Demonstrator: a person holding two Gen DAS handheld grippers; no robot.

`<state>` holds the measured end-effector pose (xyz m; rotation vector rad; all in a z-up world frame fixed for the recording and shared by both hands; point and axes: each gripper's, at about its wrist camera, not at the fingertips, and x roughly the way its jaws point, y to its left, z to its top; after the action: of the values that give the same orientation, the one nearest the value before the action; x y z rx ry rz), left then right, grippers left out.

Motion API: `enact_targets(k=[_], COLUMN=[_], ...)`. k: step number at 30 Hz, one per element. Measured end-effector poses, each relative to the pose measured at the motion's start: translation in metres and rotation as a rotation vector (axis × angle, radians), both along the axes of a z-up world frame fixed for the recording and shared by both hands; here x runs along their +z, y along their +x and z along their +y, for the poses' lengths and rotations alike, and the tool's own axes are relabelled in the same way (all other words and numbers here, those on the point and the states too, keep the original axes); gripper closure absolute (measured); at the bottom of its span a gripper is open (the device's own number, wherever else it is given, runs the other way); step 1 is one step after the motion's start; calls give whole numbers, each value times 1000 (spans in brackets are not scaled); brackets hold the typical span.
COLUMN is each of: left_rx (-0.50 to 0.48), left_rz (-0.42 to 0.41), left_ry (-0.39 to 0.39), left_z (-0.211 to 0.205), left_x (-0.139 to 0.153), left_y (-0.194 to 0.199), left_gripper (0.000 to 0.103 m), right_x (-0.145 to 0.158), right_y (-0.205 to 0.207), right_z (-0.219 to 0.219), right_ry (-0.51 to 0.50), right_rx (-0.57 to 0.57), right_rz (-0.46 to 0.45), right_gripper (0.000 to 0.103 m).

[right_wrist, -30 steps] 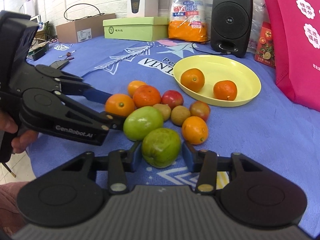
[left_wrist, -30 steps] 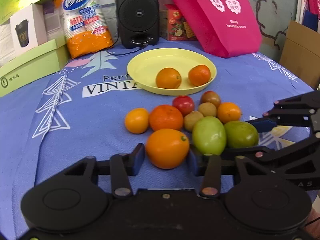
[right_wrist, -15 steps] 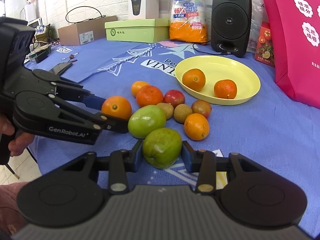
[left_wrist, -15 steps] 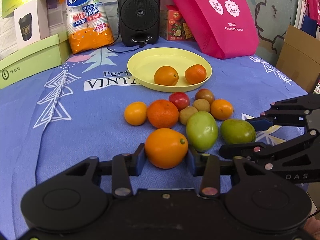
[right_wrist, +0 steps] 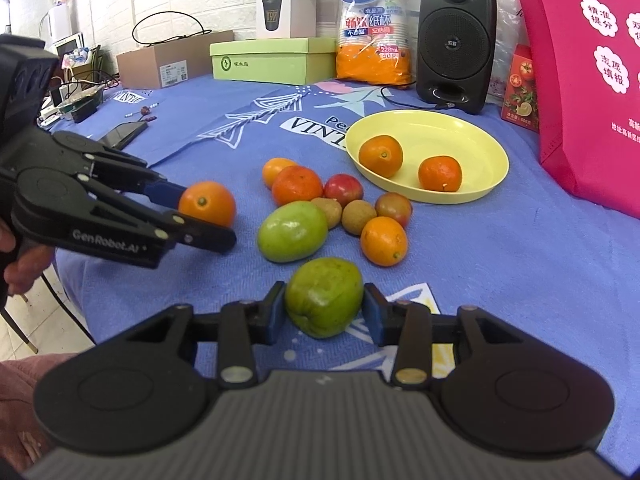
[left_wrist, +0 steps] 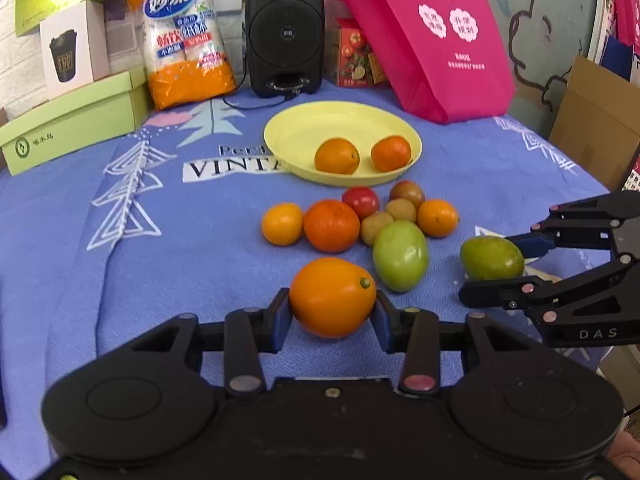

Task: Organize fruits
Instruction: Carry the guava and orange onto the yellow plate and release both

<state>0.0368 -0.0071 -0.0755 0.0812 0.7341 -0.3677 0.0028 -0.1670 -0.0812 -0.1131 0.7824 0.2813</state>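
L gripper: blue pads closed onto a large orange, one pad each side, fruit at near edge of the blue cloth. Can't tell if it's lifted or resting.

R gripper: pads closed on a dark green fruit, same kind of side-to-side grip; seen from L cam it sits well right of the pile.

Just beyond: lighter green fruit, free on the cloth, between the two held fruits. Behind it the loose cluster, pieces touching or nearly so: big orange-red citrus, small orange at its left, red fruit, two brown kiwi-like fruits, a reddish-brown one, another small orange on the right.

Farther: yellow plate w/ two oranges side by side in its near half, apart.

Back edge: black speaker, bag of paper cups, green box, pink bag.
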Motion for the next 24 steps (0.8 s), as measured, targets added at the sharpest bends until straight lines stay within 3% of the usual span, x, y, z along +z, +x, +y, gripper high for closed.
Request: enact_targets(k=[13, 24], left_rx=[-1, 8], left_rz=[-65, -77], left_ry=[-9, -23], left_z=[2, -14], left_x=[30, 42], left_y=[23, 102], left_gripper=[62, 62], right_x=[23, 50], right_y=[4, 58], right_z=[-16, -42], right_ry=[-23, -41], right_rx=[-33, -92], right_rz=[-58, -151], right_gripper=[63, 63])
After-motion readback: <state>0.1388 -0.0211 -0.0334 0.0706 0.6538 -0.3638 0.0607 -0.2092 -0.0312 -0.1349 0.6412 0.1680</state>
